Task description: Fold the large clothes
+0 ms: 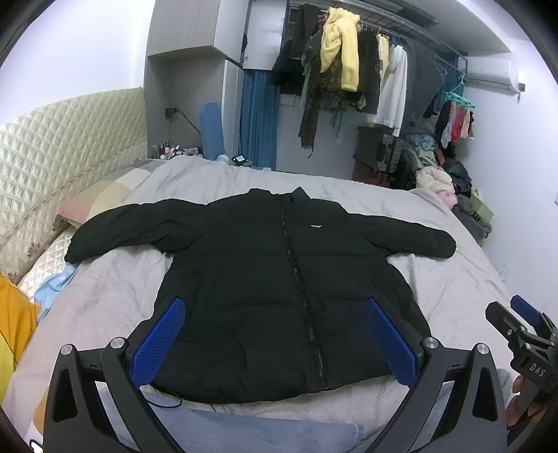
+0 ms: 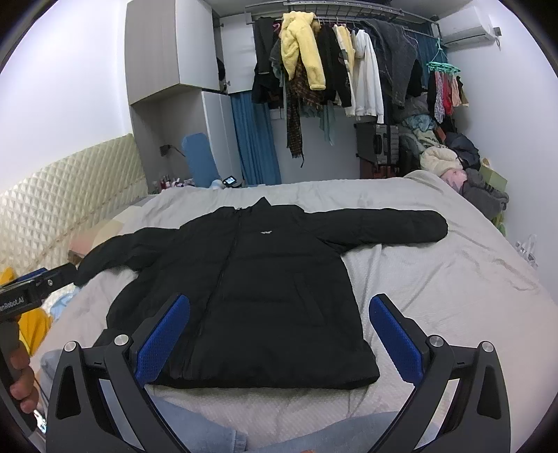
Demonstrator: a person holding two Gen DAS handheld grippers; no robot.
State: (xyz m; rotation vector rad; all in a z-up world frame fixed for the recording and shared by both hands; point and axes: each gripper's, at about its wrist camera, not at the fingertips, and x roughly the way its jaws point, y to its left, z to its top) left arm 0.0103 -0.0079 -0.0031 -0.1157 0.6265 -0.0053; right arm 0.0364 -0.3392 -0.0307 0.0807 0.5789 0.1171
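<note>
Jacket (image 1: 279, 278) lies flat, untouched; left gripper (image 1: 275, 338) and right gripper (image 2: 279, 334) spread wide, holding nothing.

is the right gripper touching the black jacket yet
Apart. In the left wrist view the right gripper hangs over bare grey bedding off the black jacket, beyond its hem corner. Its own view shows open fingers holding nothing.

You're in a home bedroom: a bed (image 1: 436, 278) with quilted headboard (image 1: 69, 146), a crowded clothes rail (image 2: 348, 21), wall air conditioner (image 2: 467, 31).
</note>
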